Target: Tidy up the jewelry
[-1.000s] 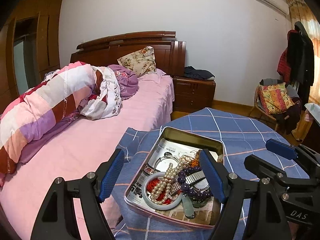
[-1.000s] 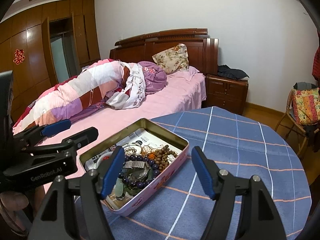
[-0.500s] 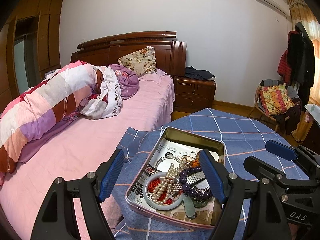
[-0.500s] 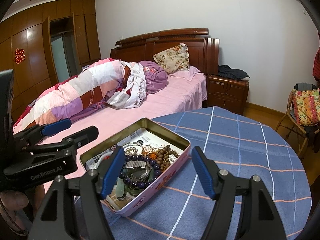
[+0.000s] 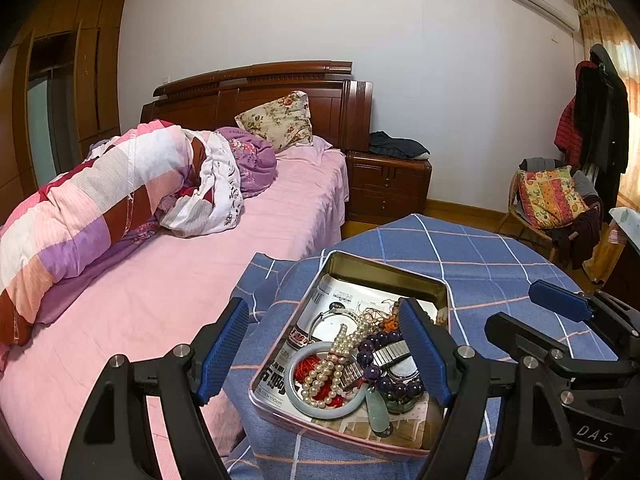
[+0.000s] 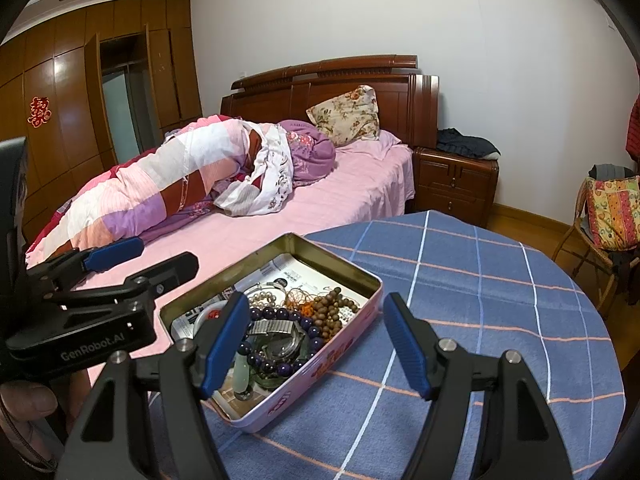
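Jewelry tin (image 5: pixel 384 276) on checked tablecloth (image 6: pixel 480 280), below and between left claw (image 5: pixel 326 354) and right claw (image 6: pixel 316 344), both wide, empty.

Two wrist views angled down, close, sharing jewelry tin (image 5: pixel 386 276) and bed (image 6: pixel 352 196)

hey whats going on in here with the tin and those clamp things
A person is holding a hand-held gripper in each hand over a round table covered in a blue checked cloth, next to a bed. An open tin on the cloth holds a tangle of jewelry: a pearl strand, a purple bead bracelet, brown wooden beads, a metal watch band and a pale bangle. The left hand-held gripper and right hand-held gripper are both open and empty, hovering by the tin. Nothing has been picked up yet.
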`<state>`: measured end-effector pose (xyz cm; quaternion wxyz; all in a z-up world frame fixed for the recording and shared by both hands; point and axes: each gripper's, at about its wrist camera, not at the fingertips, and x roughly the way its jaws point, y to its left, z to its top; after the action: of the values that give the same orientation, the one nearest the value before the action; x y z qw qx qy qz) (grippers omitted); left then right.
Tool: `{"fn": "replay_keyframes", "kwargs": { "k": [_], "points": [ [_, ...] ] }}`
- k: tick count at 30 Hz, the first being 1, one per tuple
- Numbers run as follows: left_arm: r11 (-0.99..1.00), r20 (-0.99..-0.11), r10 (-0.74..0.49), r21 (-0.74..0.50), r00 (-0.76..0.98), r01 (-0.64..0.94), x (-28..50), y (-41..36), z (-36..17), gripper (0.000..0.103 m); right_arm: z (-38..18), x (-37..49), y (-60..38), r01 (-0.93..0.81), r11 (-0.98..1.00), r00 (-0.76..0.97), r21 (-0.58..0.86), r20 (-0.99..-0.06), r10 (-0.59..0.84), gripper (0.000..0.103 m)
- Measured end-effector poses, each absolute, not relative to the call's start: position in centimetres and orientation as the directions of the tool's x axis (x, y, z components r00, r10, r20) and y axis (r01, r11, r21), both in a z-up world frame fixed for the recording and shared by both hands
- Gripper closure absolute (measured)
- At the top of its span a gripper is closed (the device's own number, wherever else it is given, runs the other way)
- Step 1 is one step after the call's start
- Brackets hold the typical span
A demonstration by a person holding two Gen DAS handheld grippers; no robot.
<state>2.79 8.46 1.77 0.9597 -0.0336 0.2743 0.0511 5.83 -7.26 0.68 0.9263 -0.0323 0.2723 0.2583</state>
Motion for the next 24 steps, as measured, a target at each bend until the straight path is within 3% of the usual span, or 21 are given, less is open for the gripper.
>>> {"fn": "replay_keyframes", "kwargs": {
  "k": [24],
  "points": [
    [0.983, -0.548, 0.153, -0.002, 0.823, -0.184, 3.27, 8.89, 0.85, 0.025, 0.51, 5.76, -7.06, -0.497, 0.865, 0.719, 0.076, -0.522, 0.459, 0.030]
  ]
}}
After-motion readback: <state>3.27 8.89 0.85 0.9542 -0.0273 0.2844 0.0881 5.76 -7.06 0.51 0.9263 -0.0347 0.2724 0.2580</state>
